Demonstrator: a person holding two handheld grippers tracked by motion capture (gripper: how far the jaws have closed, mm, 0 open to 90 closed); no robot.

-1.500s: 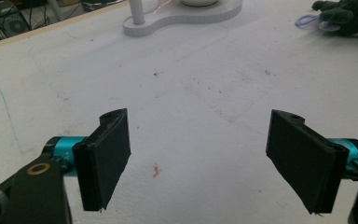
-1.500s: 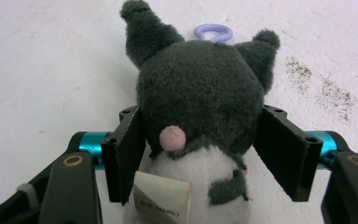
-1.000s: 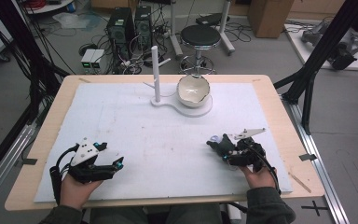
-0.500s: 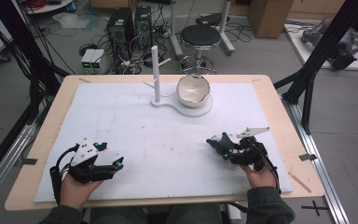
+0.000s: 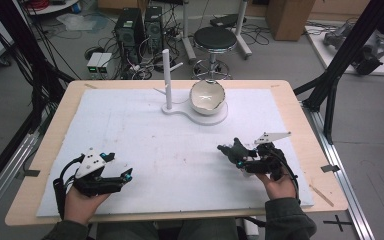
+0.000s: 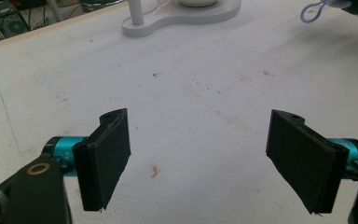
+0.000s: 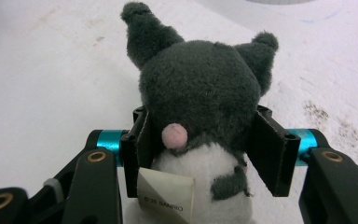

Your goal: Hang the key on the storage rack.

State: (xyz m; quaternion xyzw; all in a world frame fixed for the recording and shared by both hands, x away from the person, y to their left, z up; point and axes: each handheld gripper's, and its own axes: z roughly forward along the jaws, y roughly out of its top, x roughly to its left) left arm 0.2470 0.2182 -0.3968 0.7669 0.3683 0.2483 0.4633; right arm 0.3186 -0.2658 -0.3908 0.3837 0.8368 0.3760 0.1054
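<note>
— What is held by the right gripper (image 7: 200,154), and what is it made of?

— A small plush toy (image 7: 200,93) is clamped between its flat black jaws. The fabric is fuzzy: dark grey on the round head and two pointed ears, white on the body, with a small pink tuft at the back and a folded paper-like tag below it. In the high view the toy (image 5: 233,150) is seen at about 4 o'clock on the table (image 5: 290,100), just above the white mat (image 5: 145,130), well apart from the stand.

— And the left gripper (image 6: 200,163)?

— Its jaws are spread wide with nothing between them. They are flat, matte black rectangular pads set on glossy teal cylinders. In the high view the left gripper (image 5: 122,177) is placed at about 8 o'clock, low over the mat.

— How is the surface described?

— The mat is white, slightly grainy, marked with faint specks and a small reddish stain. It is laid on a pale wooden tabletop with rounded corners.

— What stands at the far side?

— At about 12 o'clock a smooth white stand (image 5: 195,114) is set, with a flat keyhole-shaped base and a slim upright post (image 5: 166,75). A rounded, glossy bowl (image 5: 207,96) is seated on the wider end of the base, beside the post.

— Anything else?

— A thin lilac loop (image 6: 312,10) is seen at the upper right of the left gripper view.
</note>
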